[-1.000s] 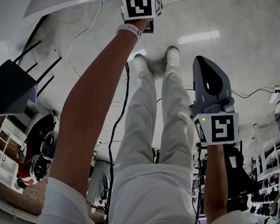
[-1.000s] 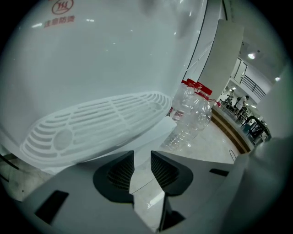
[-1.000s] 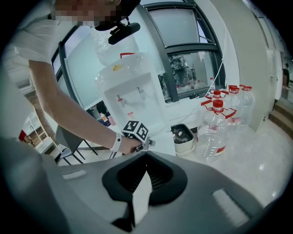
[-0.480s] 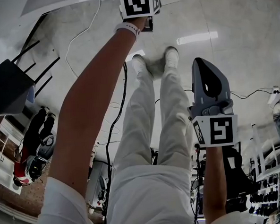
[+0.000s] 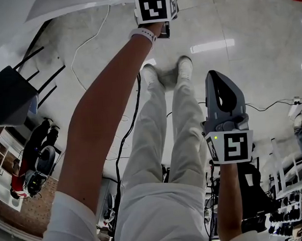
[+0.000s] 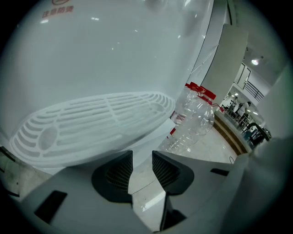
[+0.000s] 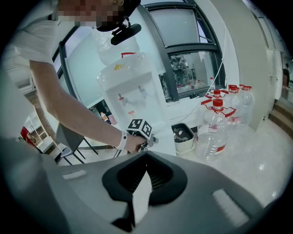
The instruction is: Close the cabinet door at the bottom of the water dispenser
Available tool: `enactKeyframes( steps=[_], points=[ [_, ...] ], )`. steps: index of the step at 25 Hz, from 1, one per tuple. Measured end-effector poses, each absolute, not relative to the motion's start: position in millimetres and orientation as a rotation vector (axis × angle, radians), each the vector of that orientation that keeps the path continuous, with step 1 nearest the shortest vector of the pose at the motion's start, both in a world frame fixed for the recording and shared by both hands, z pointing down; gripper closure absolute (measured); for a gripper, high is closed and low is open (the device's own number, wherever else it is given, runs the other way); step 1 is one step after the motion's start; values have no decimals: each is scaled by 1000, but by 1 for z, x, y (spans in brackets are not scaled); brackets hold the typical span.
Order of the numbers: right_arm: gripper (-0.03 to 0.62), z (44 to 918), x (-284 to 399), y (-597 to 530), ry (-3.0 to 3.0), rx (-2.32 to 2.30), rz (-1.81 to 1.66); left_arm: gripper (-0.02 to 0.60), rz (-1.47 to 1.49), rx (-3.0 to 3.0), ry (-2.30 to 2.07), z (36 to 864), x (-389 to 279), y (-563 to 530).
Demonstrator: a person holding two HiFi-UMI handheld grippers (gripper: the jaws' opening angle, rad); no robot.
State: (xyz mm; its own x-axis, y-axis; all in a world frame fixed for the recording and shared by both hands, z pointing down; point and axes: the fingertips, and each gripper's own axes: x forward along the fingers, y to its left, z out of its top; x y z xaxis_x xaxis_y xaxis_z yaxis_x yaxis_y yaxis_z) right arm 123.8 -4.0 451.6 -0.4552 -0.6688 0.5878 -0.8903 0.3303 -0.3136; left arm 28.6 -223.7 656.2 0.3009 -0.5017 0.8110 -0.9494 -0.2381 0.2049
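Observation:
The white water dispenser (image 7: 130, 98) with a jug on top stands by a window. My left gripper (image 6: 142, 155) is up against its front, just under the slotted drip tray (image 6: 91, 128). Its jaws have just been opening and stand apart; only floor and the edge of a white panel (image 6: 158, 132) show in the gap, nothing pressed. In the head view only its marker cube (image 5: 156, 7) shows, at the end of the outstretched arm. Whether that panel is the cabinet door I cannot tell. My right gripper (image 5: 217, 80) hangs back near the person's legs, shut and empty.
Several clear water bottles with red caps (image 7: 215, 130) stand on the floor right of the dispenser, one close in the left gripper view (image 6: 194, 119). A small bin (image 7: 184, 137) sits beside them. A black chair (image 5: 9, 95) and floor cables (image 5: 126, 129) lie left.
Almost nothing differs: the left arm stays stretched to the dispenser, and the right gripper sits slightly lower in the head view. The jaws themselves are not seen in the earlier frames.

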Motion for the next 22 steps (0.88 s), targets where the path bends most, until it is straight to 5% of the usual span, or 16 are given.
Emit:
enactKeyframes(
  steps=[22],
  points=[
    [585, 453, 137, -5, -2226, 1421, 888, 446, 896, 1944, -1162, 671, 93, -239]
  ],
)
